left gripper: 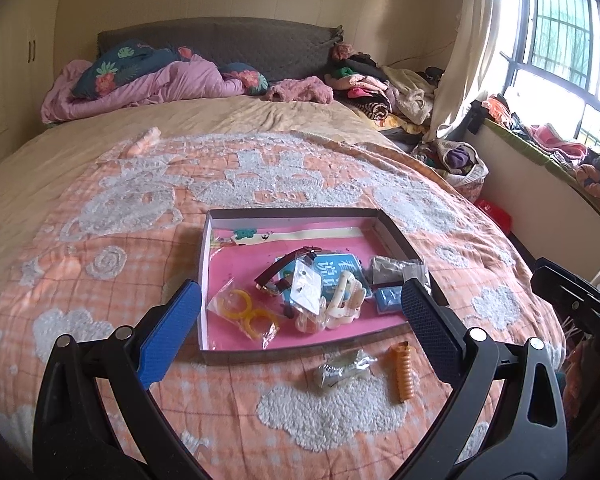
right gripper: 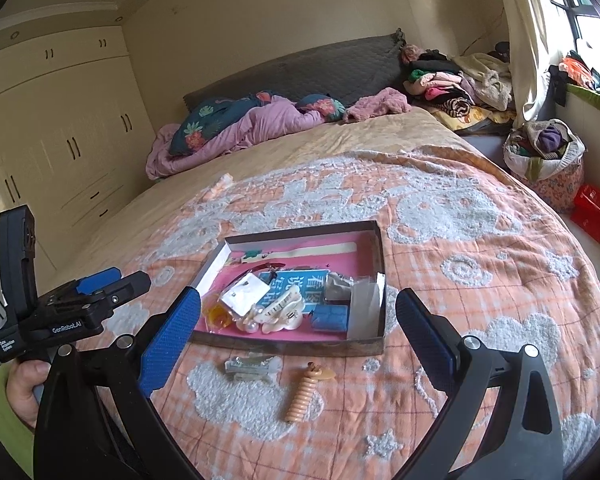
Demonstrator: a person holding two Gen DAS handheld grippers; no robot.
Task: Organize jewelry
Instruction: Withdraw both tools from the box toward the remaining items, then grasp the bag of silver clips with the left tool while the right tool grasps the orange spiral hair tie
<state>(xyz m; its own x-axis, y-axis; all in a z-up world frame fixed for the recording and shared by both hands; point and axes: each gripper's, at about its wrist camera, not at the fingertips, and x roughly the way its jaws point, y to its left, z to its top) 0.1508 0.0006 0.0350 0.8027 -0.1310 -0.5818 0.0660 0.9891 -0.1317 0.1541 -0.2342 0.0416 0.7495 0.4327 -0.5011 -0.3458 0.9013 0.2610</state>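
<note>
A shallow box [left gripper: 216,344] with a pink floor lies on the bed [right gripper: 370,346]. It holds several items: yellow rings in a bag [left gripper: 246,314], a dark bracelet [left gripper: 282,270], a cream hair claw [left gripper: 344,300] and a blue pad [left gripper: 388,300]. In front of the box lie a clear packet [left gripper: 342,368] [right gripper: 250,364] and an orange spiral hair tie [left gripper: 402,372] [right gripper: 304,394]. My left gripper [left gripper: 300,328] is open and empty, above the box's near edge. My right gripper [right gripper: 298,334] is open and empty, above the two loose items.
The orange patterned blanket [left gripper: 100,240] covers the bed. Pink bedding and pillows [left gripper: 148,80] lie at the headboard. Clothes piles [left gripper: 380,88] and a full basket [right gripper: 544,152] stand at the right. Wardrobes [right gripper: 60,120] line the left wall. The left gripper's body [right gripper: 60,312] shows at the right view's left edge.
</note>
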